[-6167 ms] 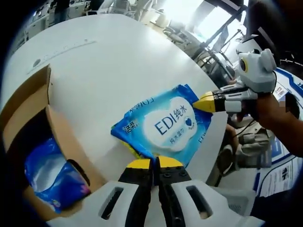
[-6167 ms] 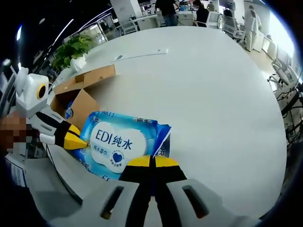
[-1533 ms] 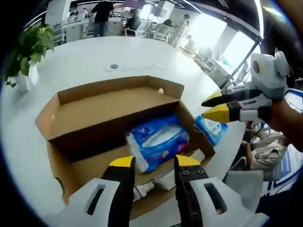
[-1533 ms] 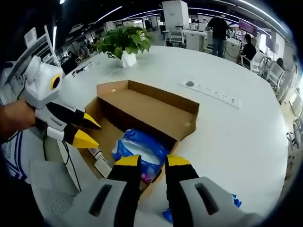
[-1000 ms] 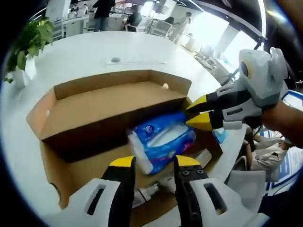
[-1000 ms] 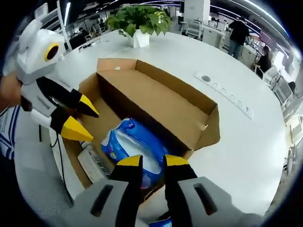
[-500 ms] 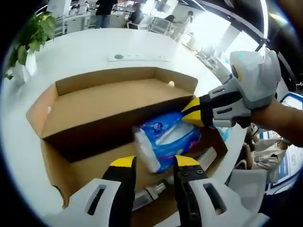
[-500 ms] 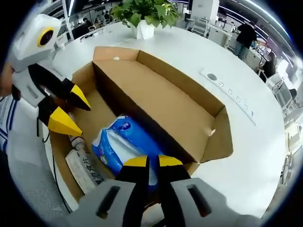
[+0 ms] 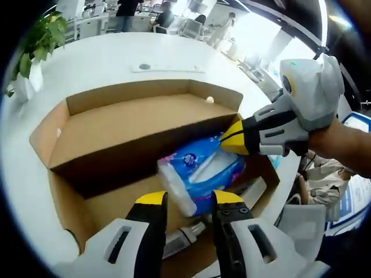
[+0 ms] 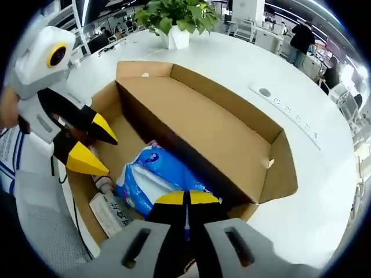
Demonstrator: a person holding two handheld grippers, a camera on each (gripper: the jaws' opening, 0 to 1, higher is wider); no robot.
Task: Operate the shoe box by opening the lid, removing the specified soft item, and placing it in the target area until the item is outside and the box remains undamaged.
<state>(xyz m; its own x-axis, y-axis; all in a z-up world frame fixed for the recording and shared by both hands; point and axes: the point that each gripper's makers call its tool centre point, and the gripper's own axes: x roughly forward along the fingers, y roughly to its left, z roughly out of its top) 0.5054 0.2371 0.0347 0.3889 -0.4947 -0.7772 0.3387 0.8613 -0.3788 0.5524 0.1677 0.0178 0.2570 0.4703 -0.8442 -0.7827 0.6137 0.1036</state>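
An open cardboard shoe box (image 9: 69,191) (image 10: 264,200) lies on the white round table, its lid (image 9: 133,124) (image 10: 203,124) folded back. Inside it lies a soft blue and white pack (image 9: 200,176) (image 10: 153,174). My right gripper (image 10: 186,199) is shut on the pack's near end; in the left gripper view the right gripper (image 9: 233,142) reaches in from the right with its yellow tips pinching the pack's far corner. My left gripper (image 9: 189,199) hovers open just over the pack's other end; in the right gripper view the left gripper (image 10: 93,145) stands open at the box's left side.
A white tube and a flat white packet (image 10: 107,211) (image 9: 188,234) lie on the box floor beside the pack. A potted plant (image 10: 177,20) (image 9: 32,55) stands on the table behind the box, and a socket strip (image 10: 290,119) runs along the table. A person's hand (image 9: 342,145) holds the right gripper.
The right gripper's jaws have shut on the end of the blue pack, and the pack has shifted a little inside the box. The left gripper stays open in about the same place.
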